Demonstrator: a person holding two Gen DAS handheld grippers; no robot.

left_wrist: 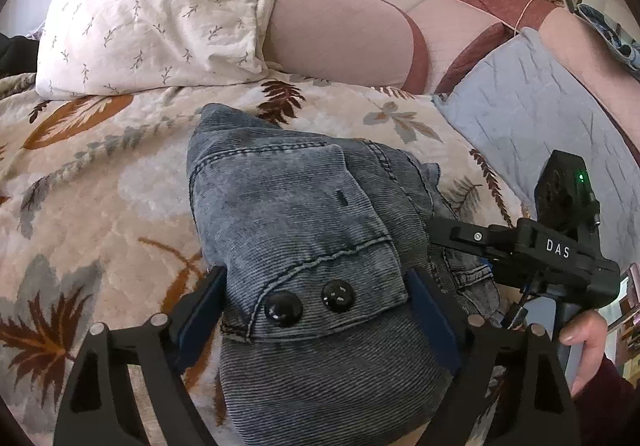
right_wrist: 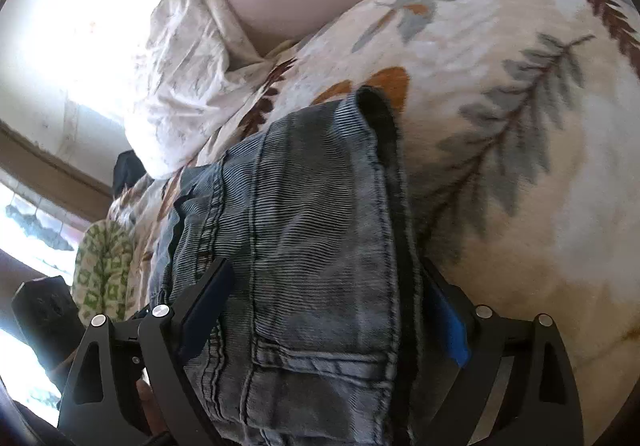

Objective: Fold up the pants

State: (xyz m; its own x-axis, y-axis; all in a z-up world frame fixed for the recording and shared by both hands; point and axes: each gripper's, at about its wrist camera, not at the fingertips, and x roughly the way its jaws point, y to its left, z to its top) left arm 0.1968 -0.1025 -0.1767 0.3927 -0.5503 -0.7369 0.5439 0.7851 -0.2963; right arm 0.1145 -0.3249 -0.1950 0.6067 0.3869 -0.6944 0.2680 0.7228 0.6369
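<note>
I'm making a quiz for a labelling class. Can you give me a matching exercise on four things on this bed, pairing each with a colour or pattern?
Things:
1. corduroy pants
2. two round buttons
3. bed blanket
4. quilted pillow

Descriptions:
A. glossy black
B. cream with leaf print
C. plain light blue
D. washed blue-grey

Pairs: 1-D, 2-A, 3-B, 4-C

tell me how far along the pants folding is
Done: the grey-blue pants already lie bunched into a compact, layered bundle on the leaf-print blanket, waistband buttons facing up. In hand: the left gripper and right gripper each straddle the bundle with wide jaws; whether the pads press the denim isn't clear. Left: probably letting go and neatening the uneven edges.
</note>
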